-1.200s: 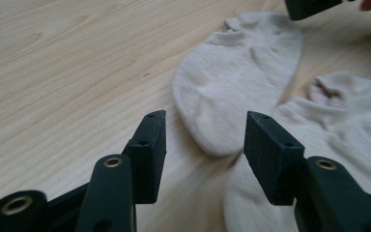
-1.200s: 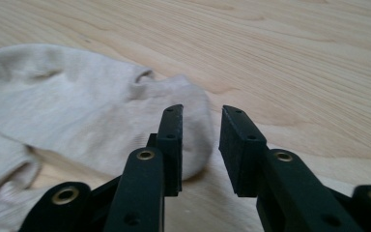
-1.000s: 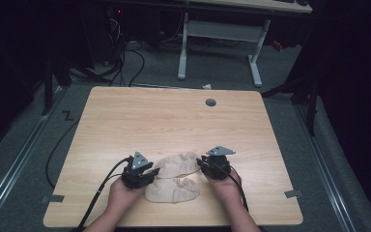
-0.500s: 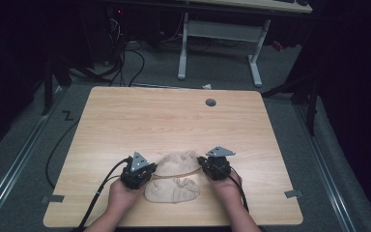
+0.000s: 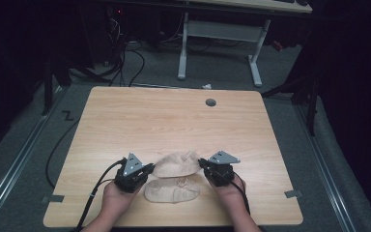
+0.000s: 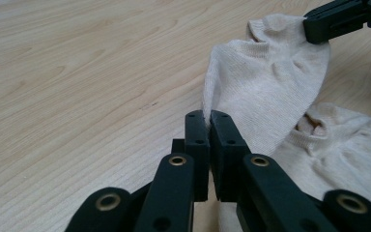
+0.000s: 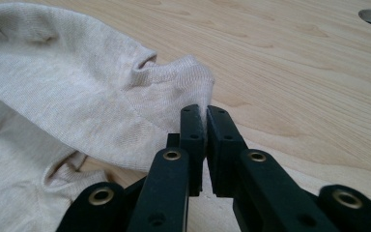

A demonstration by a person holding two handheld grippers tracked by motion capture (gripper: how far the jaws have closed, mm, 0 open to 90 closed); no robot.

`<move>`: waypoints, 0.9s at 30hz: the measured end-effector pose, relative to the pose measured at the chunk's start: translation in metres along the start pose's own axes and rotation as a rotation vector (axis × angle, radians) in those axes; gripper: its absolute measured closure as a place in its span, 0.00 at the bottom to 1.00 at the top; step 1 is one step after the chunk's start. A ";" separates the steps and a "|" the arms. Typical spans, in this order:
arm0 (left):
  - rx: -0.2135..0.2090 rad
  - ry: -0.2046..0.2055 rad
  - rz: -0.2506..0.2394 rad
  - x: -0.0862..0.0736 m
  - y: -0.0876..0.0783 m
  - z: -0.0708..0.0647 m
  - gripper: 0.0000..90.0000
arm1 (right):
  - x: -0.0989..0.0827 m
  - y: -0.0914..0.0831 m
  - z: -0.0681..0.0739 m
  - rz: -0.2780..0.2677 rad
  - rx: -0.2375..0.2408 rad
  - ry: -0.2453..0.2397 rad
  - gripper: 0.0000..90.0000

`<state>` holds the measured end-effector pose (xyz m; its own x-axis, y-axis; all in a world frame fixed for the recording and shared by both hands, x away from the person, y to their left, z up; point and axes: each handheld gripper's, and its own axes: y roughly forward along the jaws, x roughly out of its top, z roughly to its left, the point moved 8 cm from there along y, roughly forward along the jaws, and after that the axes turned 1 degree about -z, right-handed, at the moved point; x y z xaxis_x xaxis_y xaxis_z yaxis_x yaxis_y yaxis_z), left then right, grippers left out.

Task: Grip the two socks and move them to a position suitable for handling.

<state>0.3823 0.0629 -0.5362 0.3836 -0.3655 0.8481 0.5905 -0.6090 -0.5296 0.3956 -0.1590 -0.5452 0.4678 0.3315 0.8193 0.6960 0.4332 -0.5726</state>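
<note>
Two beige ankle socks are near the table's front edge. The upper sock is stretched between both grippers and lifted slightly. My left gripper is shut on its left end, and my right gripper is shut on its right end. The second sock lies flat on the table just in front of the first, between the person's two hands; it also shows in the left gripper view as a sock below the held one. In that view the right gripper's jaws pinch the far corner.
The wooden table has a round cable hole near its far edge. Cables trail from the left gripper off the front left. Dark floor and a white desk frame lie beyond the table.
The upper sock has been pulled off the lower one and moved away from the person, stretched between the two grippers. The lower sock now lies exposed in front.
</note>
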 end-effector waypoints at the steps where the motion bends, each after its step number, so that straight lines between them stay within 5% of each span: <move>1: 0.000 0.000 0.000 0.000 0.000 0.000 0.96 | 0.000 -0.001 0.001 -0.002 0.000 -0.005 0.95; 15: -0.022 0.005 0.016 -0.005 -0.022 -0.013 0.96 | -0.006 -0.020 0.018 -0.012 0.030 -0.035 0.95; 27: -0.042 0.028 0.080 -0.028 -0.035 -0.027 0.96 | -0.027 -0.033 0.044 0.027 0.084 -0.077 0.95</move>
<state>0.3318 0.0760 -0.5409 0.4078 -0.4335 0.8036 0.5280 -0.6060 -0.5949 0.3362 -0.1457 -0.5498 0.4402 0.4058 0.8010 0.6342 0.4910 -0.5973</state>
